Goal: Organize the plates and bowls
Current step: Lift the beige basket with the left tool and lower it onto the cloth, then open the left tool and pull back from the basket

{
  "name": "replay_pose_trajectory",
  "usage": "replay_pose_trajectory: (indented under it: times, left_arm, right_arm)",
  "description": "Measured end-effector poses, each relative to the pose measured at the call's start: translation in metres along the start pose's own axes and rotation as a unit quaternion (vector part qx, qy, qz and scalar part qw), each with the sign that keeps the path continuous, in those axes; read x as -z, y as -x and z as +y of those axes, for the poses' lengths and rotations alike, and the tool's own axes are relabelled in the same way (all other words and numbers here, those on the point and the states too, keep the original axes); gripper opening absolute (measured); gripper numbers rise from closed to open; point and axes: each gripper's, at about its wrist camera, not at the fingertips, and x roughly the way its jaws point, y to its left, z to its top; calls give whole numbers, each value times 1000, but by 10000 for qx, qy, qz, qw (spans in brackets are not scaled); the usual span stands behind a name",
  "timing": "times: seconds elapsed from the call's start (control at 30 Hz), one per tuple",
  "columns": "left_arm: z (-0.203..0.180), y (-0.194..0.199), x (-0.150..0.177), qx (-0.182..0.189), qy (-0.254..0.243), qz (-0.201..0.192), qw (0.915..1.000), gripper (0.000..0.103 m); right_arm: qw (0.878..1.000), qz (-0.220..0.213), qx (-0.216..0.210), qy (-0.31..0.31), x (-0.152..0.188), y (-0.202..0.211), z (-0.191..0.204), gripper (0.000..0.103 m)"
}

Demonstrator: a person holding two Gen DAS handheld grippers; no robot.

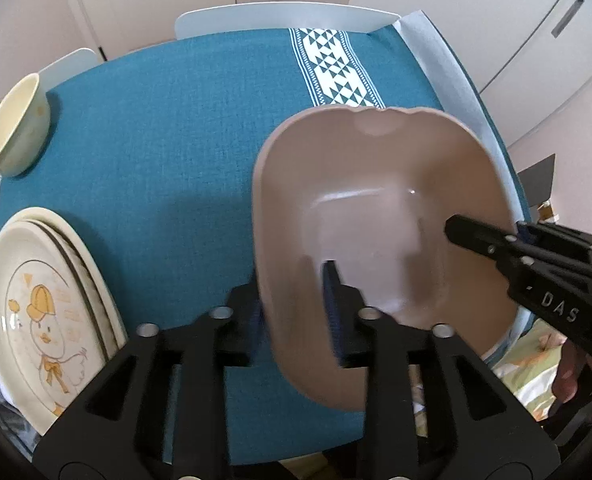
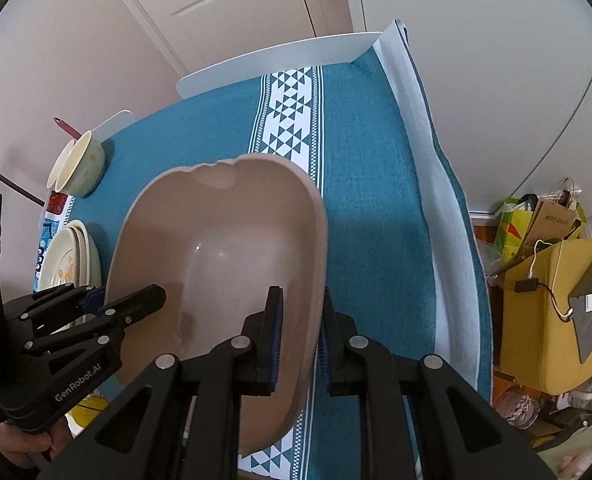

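Observation:
A large beige bowl (image 1: 379, 208) with a chipped far rim is held above the blue tablecloth; it also shows in the right wrist view (image 2: 224, 248). My left gripper (image 1: 296, 312) is shut on the bowl's left rim, one finger inside and one outside. My right gripper (image 2: 299, 340) is shut on the bowl's right rim in the same way; it shows in the left wrist view (image 1: 515, 240). A stack of cream plates (image 1: 44, 312) with a duck drawing lies at the left. A cream bowl (image 1: 16, 128) stands at the far left.
The table (image 2: 367, 208) has a blue cloth with a white patterned strip (image 1: 335, 68). White chair backs (image 1: 280, 16) stand behind the far edge. A yellow box and bags (image 2: 547, 288) sit off the table's right side.

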Motion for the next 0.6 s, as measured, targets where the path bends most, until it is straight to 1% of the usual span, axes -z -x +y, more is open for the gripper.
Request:
replay_pose_trajectory:
  times: [0.03,0.07,0.1,0.17,0.23,0.3,0.33,0.37,0.4,0.43,0.47,0.5,0.57,0.6]
  left_arm:
    - [0,1,0,-12,1,-26,10000,53]
    - [0,3,0,-63,2,-114,9999,70]
    - [0,5,0,-80,-2,-178,9998,73]
    - [1,10,-1,-98,-9,-288,9995,73]
    - [2,10,-2,-116,-3,-294,9995,73]
    - [3,11,-2,-133,-5,-304,9994,73]
    - [3,12,-2,-141,-7,-311,9994,73]
    - [3,14,-2,-150,-5,-324,9994,73]
    - [3,17,-1,-151,-3,-343,9993,73]
    - [3,19,-1,-149,-5,-361,9992,73]
    - [3,23,0,-152,-11,-399,9991,73]
    - [3,26,0,-166,-14,-434,9989,73]
    - [5,39,1,-252,-10,-558,9981,74]
    - [5,43,0,-297,-9,-599,9978,76]
  right_arm:
    - [10000,4,-32,6,0,0,0,15]
    - [10000,1,-50,25,1,-1,1,15]
    - [10000,-6,-54,60,2,-1,2,15]
    - [9999,-40,-54,126,3,0,4,15]
    - [9998,-93,-46,185,5,2,5,19]
    - [9997,-140,-64,209,5,3,4,32]
    - [9996,-171,-89,202,6,5,4,36]
    - [9996,-192,-101,199,6,6,4,47]
    - [9995,-231,-110,201,6,8,4,54]
    - [9994,-265,-98,208,6,10,4,57]
    - [9993,-300,-76,217,6,13,4,64]
    - [9992,-336,-47,234,6,17,4,77]
    - [9989,-399,-48,258,7,23,6,95]
    - [9984,-487,-78,286,7,30,8,97]
